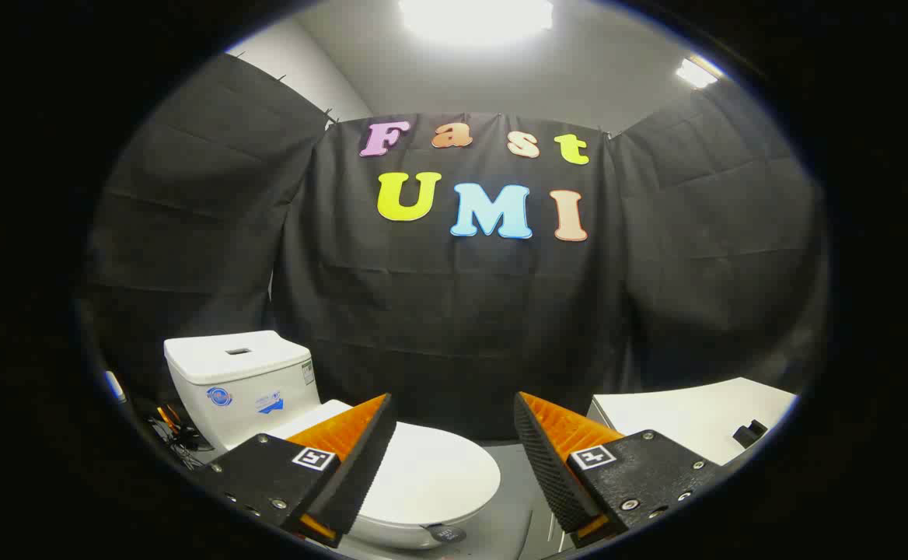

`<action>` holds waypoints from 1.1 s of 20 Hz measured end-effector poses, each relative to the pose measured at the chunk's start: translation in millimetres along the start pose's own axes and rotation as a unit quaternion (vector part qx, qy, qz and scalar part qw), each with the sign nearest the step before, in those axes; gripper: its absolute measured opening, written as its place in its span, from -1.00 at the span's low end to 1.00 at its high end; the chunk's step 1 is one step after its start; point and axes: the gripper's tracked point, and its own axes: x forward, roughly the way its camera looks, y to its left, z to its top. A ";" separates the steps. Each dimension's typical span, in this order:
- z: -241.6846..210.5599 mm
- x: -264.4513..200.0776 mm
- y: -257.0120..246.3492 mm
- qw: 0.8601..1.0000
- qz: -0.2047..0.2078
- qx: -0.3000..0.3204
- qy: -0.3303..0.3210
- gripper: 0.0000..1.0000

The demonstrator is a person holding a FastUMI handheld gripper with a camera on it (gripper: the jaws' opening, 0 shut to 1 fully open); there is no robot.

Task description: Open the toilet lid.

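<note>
Nearest, the gripper (454,459) holds its two fingers spread wide apart, with nothing between them. Just ahead of the left finger and partly behind it sits the white ceramic toilet (392,529), its smooth oval white lid (434,474) lying flat and closed over the bowl; the fingers do not touch it. A small dark round fitting (446,533) shows at the front lip of the bowl. Behind the lid rises the boxy white cistern (244,385), with a rectangular flush button in its top and blue stickers on its front. Beside its base lies a tangle of dark cables (174,435). Beyond the right finger stands a flat white cabinet top (687,416), with a small black object (749,432) on it. A grey floor (512,517) runs between toilet and cabinet. Farther back, black cloth (454,327) drapes the booth's walls, and above it two bright ceiling lights (476,15) glare from a pale ceiling.
</note>
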 end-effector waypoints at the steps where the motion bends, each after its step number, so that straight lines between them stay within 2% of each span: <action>1: -0.2 -0.6 0.7 1.000 0.001 -0.005 0.002 0.88; 7: -6.1 -0.8 2.1 1.000 0.010 -0.021 0.012 0.88; 22: -10.8 -2.0 -9.8 1.000 0.000 -0.018 0.022 0.88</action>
